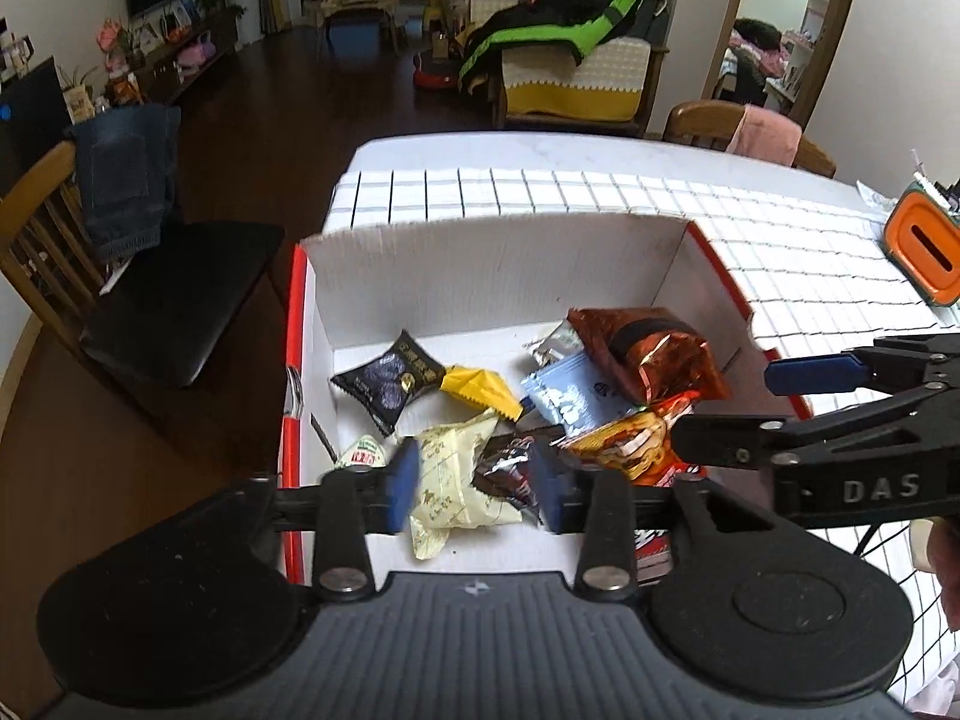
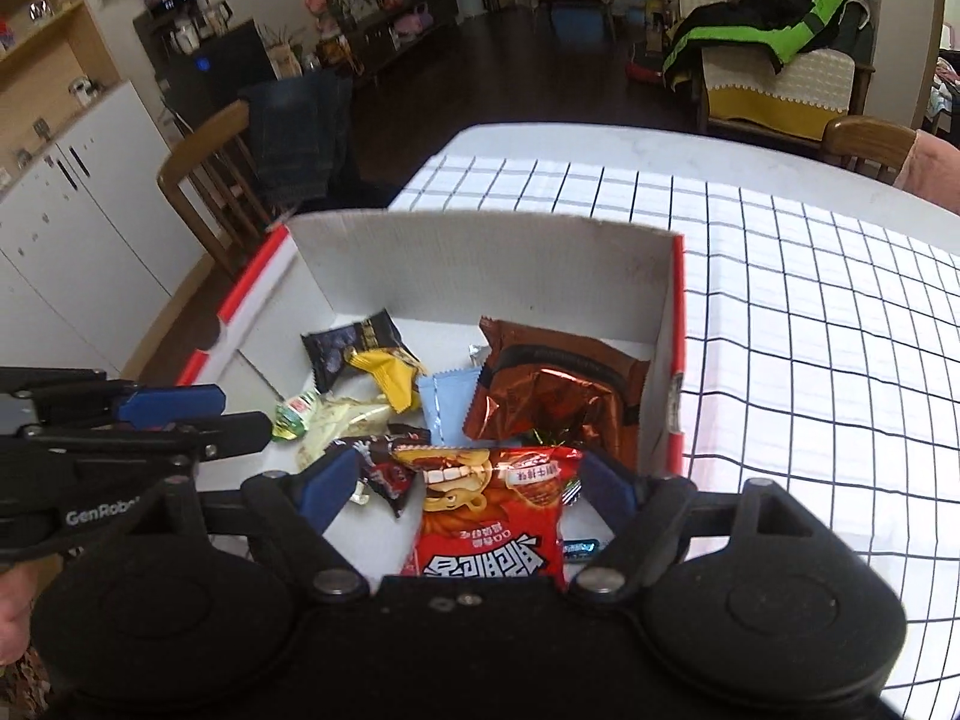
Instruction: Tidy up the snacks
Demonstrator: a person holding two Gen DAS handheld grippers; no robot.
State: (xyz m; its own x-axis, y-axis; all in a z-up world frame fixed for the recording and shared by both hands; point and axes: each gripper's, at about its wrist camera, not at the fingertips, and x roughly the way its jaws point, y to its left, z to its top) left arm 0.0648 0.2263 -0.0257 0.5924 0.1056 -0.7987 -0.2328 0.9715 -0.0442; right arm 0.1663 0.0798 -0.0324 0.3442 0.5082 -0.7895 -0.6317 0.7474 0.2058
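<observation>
Both your left gripper point(image 1: 474, 489) and right gripper point(image 2: 465, 480) hover with jaws apart over the white box point(image 1: 480, 264), snacks point(image 2: 384, 375) already heaped inside, none visible outside.

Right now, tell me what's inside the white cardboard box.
The box holds loose snack packets: a copper foil bag, red packet, light blue wrapper, yellow wrapper, black packet and cream packet. They overlap, so anything beneath them is hidden.
</observation>
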